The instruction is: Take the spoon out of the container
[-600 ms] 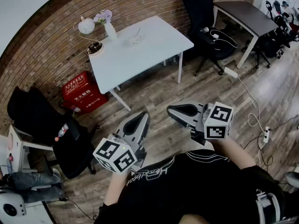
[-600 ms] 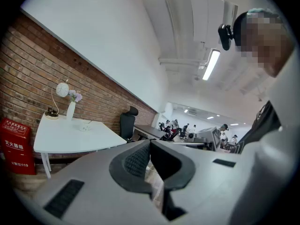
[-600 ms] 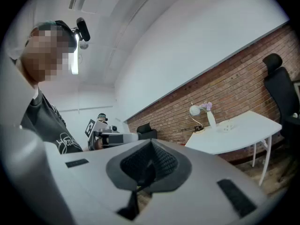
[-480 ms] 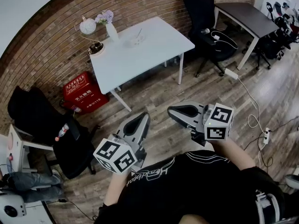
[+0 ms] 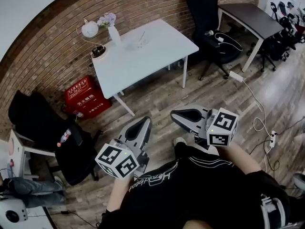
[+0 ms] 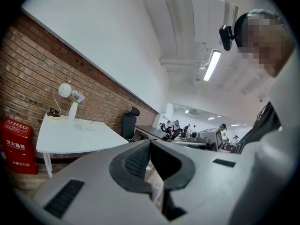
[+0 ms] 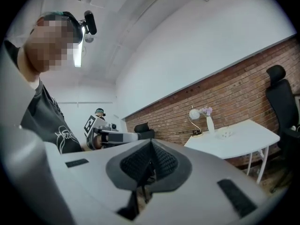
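A small clear container (image 5: 137,42) with a spoon (image 5: 141,34) leaning out of it stands on the white table (image 5: 152,51), far ahead of me across the wooden floor. In the left gripper view the container (image 6: 86,125) is a small speck on the table (image 6: 70,137); in the right gripper view the container (image 7: 226,133) sits on the table (image 7: 234,142). My left gripper (image 5: 143,126) and right gripper (image 5: 178,114) hang in front of my chest, well short of the table. Both have their jaws together with nothing between them, as the left gripper (image 6: 150,144) and right gripper (image 7: 151,144) show close up.
A globe lamp (image 5: 89,28) and a vase of flowers (image 5: 113,30) stand at the table's back edge. A red box (image 5: 86,97) sits under the table's left end. Black chairs (image 5: 209,13) (image 5: 43,128), a dark desk (image 5: 250,15) and a power strip with cables (image 5: 236,74) surround the walkway.
A shoe has come into view below the right gripper as the person steps forward. Both grippers hold nearly the same place and stay shut.
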Motion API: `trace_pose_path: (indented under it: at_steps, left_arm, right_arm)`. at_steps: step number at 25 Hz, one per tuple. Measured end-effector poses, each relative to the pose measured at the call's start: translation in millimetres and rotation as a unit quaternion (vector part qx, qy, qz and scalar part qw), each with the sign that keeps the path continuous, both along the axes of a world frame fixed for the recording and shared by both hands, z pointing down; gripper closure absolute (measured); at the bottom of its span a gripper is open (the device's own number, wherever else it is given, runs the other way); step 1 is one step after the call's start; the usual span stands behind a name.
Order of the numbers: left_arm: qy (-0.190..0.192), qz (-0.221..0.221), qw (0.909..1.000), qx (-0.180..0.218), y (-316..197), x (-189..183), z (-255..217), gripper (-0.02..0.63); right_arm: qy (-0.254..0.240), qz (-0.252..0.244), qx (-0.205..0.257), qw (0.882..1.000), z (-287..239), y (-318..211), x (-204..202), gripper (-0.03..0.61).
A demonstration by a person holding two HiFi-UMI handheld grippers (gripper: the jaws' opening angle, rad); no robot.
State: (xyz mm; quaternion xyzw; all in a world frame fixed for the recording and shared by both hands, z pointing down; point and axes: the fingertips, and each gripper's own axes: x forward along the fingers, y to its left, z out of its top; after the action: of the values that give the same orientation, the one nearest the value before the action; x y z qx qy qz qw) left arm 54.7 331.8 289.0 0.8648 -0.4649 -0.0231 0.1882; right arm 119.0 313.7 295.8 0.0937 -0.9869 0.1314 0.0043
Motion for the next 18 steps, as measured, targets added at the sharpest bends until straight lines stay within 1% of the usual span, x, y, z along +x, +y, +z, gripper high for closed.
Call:
trace_pose_path:
  at_steps: [5,8,12,15,18]
  left_arm:
    - [-0.001,-0.007,1.0,0.0,-12.2,-10.8,4.1,0.609]
    - [0.0,-0.012,0.9999,-0.006,-28.6,-19.9,8.2,0.609]
    - [0.003,-0.025,0.9995,-0.02,-62.9,-40.0,18.4,0.609]
    - [0.007,-0.035,0.9989,-0.03,-98.2,-56.3,27.2,0.609]
    - [0.018,-0.032,0.9985,-0.041,-136.1,-69.9,35.4,0.609]
  right_arm:
    - [0.001,-0.011,0.002,1.0,2.4,-13.2,-11.3,0.581]
    - [0.001,-0.014,-0.001,1.0,4.7,-32.4,-20.8,0.581]
    - [0.0,-0.019,-0.017,1.0,12.4,-70.8,-38.6,0.581]
    - [-0.001,-0.023,-0.025,0.999,19.8,-108.5,-53.6,0.581]
    - [0.0,-0.032,-0.031,0.999,27.2,-150.1,-71.7,0.581]
